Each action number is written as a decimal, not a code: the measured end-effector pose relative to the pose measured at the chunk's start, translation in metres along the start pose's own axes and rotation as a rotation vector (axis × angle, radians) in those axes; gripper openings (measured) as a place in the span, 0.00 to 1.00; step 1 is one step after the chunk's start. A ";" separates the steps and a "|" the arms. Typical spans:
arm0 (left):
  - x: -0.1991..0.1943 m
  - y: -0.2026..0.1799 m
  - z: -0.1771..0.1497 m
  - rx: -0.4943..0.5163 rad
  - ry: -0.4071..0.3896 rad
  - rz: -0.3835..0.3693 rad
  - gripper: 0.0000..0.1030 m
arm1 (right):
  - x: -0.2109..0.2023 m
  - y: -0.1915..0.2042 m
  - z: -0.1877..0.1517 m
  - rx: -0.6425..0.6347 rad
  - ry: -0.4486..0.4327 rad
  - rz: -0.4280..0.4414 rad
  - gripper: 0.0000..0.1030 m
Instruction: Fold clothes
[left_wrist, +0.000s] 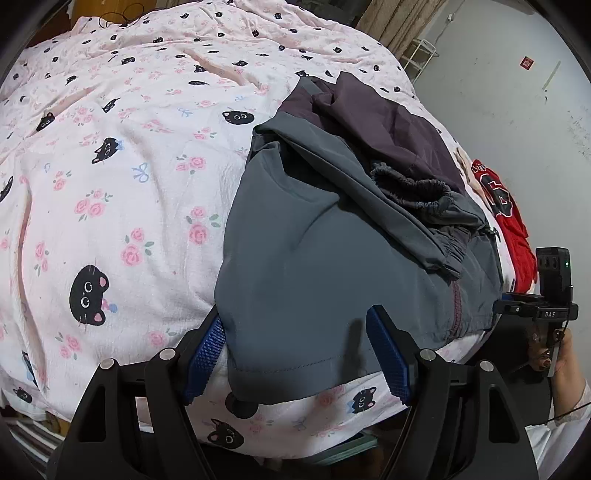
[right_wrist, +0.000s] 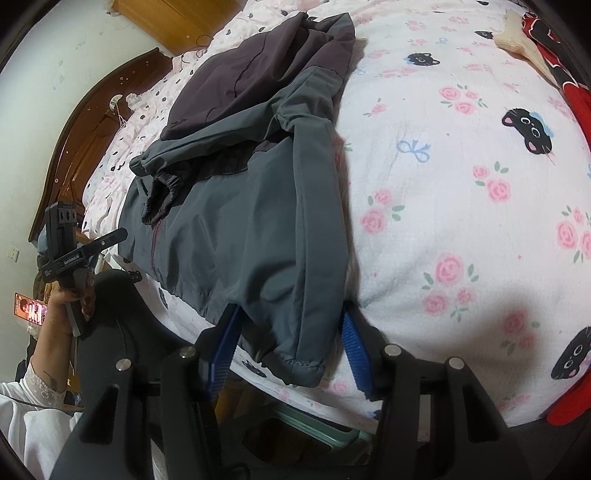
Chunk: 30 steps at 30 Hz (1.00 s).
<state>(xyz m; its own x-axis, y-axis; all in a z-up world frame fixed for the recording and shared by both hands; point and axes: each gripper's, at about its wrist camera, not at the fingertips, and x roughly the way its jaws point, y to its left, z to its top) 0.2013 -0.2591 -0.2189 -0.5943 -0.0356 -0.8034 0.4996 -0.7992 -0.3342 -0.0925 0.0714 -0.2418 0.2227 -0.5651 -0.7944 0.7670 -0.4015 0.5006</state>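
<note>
Bed (left_wrist: 110, 206) fills both my views, covered in a pink sheet with black cat faces and roses; its far edges run off frame and the fisheye bends them.

Grey jacket (left_wrist: 314, 258) lies at the near edge of the bed, partly folded, a dark purple panel at the far end and a sleeve with an elastic cuff thrown across the middle. From the right wrist view I see the same jacket (right_wrist: 236, 221) with a folded sleeve hanging toward the bed edge. How many layers sit underneath I cannot make out.

Red garment (left_wrist: 513, 229) with a white number sits beyond the jacket, mostly cut off by the lens rim; in the right view only red scraps (right_wrist: 576, 103) show at the edge. A cream-coloured piece next to it is too cropped to identify.

Left tool (left_wrist: 297, 350): jaws wide, blue pads either side of the jacket hem, not closed on it. Whether the left pad touches the fabric I cannot tell.

Right tool (right_wrist: 291, 347): jaws wide, straddling the sleeve end, nothing clamped.

Each view catches the other handle at its margin, gripped by a hand (right_wrist: 68, 302), white sleeve below.
</note>
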 end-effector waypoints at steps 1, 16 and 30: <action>0.000 0.000 0.000 0.001 0.000 0.002 0.69 | 0.001 0.001 0.000 0.000 -0.001 0.000 0.50; 0.000 -0.007 -0.001 0.019 -0.003 -0.003 0.68 | 0.006 0.001 -0.001 -0.003 0.028 0.038 0.21; -0.009 0.008 -0.001 -0.070 -0.024 -0.106 0.33 | 0.015 0.004 -0.005 0.001 0.040 0.021 0.27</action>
<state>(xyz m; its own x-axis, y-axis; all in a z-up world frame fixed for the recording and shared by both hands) 0.2111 -0.2644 -0.2145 -0.6606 0.0322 -0.7500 0.4756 -0.7551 -0.4513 -0.0835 0.0646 -0.2539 0.2631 -0.5440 -0.7968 0.7614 -0.3900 0.5178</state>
